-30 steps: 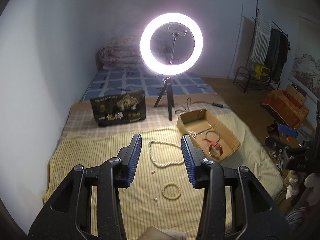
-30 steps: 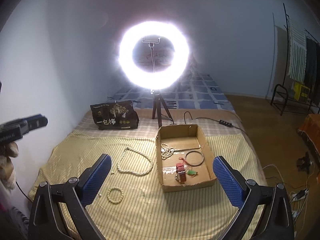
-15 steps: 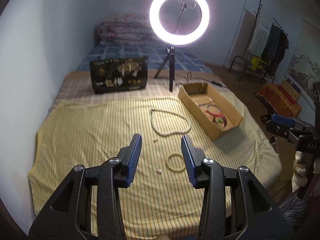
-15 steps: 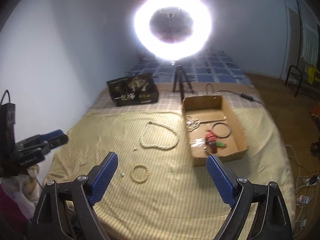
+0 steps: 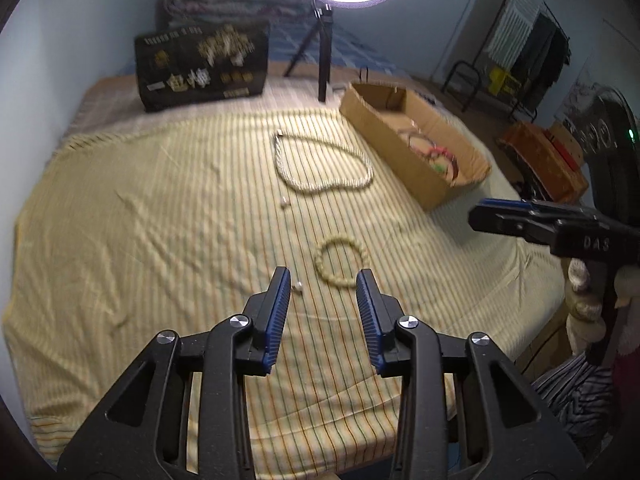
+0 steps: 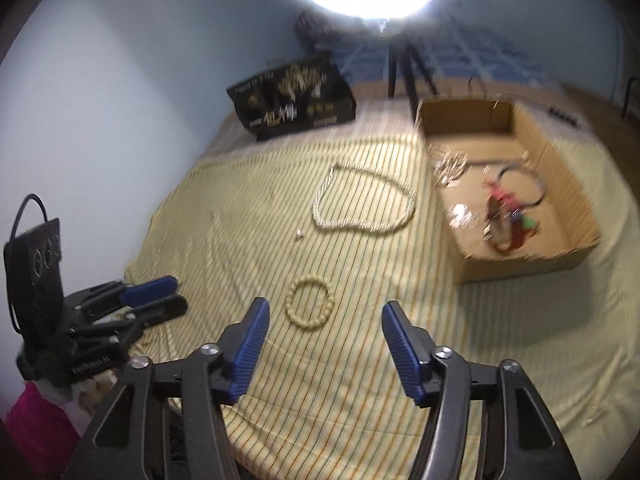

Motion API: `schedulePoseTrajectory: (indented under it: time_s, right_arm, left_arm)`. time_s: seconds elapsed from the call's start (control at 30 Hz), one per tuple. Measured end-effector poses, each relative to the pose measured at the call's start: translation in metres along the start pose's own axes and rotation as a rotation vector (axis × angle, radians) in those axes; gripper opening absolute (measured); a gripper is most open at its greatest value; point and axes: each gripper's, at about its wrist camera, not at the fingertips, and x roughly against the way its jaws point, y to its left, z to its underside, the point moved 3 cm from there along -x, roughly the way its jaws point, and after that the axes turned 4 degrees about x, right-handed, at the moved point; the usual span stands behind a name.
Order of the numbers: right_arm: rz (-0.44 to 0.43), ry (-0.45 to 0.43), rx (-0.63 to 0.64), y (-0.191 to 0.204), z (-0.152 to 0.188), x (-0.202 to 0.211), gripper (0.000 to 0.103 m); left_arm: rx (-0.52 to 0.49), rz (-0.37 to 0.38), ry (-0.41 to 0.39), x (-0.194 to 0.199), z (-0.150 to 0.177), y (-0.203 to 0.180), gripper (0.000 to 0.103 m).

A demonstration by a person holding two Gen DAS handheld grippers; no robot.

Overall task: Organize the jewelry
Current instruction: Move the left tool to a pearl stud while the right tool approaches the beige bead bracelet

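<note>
A small cream bead bracelet (image 5: 341, 263) lies on the yellow striped cloth (image 5: 160, 220), just ahead of my open, empty left gripper (image 5: 323, 280). It also shows in the right wrist view (image 6: 310, 306), just ahead of my open, empty right gripper (image 6: 325, 314). A long cream bead necklace (image 5: 320, 164) lies farther back; it also shows in the right wrist view (image 6: 362, 204). A cardboard box (image 5: 416, 152) at the right holds several jewelry pieces (image 6: 506, 208). Two tiny loose beads (image 5: 298, 288) (image 5: 285, 202) lie on the cloth.
A black printed box (image 5: 202, 66) stands at the back left. A ring light on a tripod (image 5: 324, 40) stands behind the cardboard box. The cloth ends at the bed edge on the right. Clothes rack and clutter (image 5: 532, 64) stand far right.
Both grippers have tilted down and moved closer to the cloth and the small bracelet. The right gripper's fingers have narrowed somewhat. The ring light has slid to the top edge.
</note>
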Motion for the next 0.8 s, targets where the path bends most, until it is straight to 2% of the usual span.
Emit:
schedulePoseTrajectory:
  time_s: [0.27, 0.5, 0.6, 0.8]
  right_arm:
    - [-0.092, 0.124, -0.031, -0.010, 0.000, -0.064, 0.046]
    - [-0.099, 0.162, -0.044, -0.007, -0.006, -0.101, 0.041]
    - [-0.066, 0.171, -0.020, -0.008, -0.007, -0.111, 0.039]
    - [-0.045, 0.190, -0.013, -0.011, -0.003, -0.122, 0.036]
  left_arm:
    - [0.002, -0.009, 0.073, -0.042, 0.015, 0.011, 0.035]
    - [-0.021, -0.033, 0.115, -0.070, 0.020, 0.013, 0.034]
    - [-0.043, -0.068, 0.131, -0.080, 0.022, 0.013, 0.034]
    - [-0.016, -0.074, 0.137, -0.091, 0.015, 0.016, 0.034]
